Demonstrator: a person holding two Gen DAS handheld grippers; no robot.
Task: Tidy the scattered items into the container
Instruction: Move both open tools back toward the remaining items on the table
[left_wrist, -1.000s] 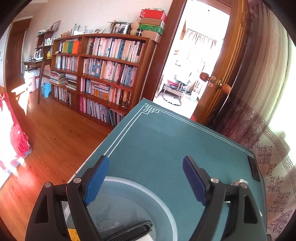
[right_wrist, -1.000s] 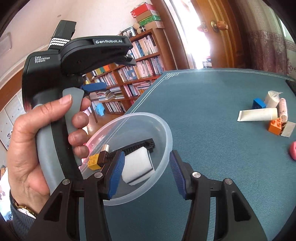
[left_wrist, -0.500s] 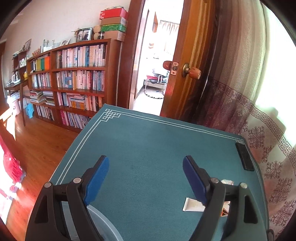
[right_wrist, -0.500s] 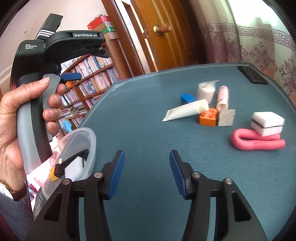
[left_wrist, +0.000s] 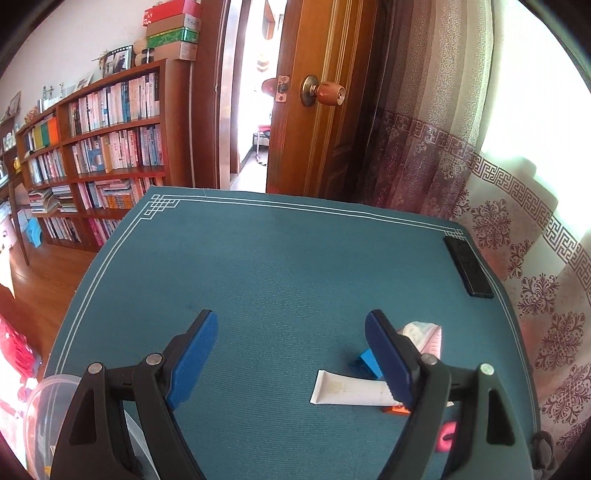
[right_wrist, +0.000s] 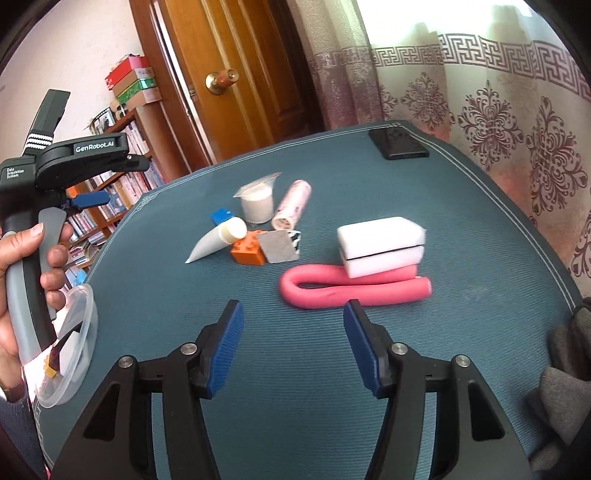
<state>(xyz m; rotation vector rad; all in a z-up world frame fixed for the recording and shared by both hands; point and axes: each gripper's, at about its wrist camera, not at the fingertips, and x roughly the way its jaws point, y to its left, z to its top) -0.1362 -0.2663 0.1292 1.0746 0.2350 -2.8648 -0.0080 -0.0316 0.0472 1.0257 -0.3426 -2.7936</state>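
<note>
The teal tabletop (right_wrist: 369, 369) fills the right wrist view. At its 9 o'clock edge lies the clear container (right_wrist: 79, 354), beside the hand (right_wrist: 22, 280) gripping the left gripper (left_wrist: 291, 354), spread and empty. At 12 o'clock of the right gripper (right_wrist: 293, 345), also spread, lie the pink foam roller (right_wrist: 332, 291), white sponge (right_wrist: 380, 240), white tube (right_wrist: 216, 243) and orange brick (right_wrist: 249, 251).

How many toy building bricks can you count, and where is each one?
3: an orange brick beside the white tube, a blue brick behind that tube, and a yellow brick in the clear container. Others may be hidden.
</note>
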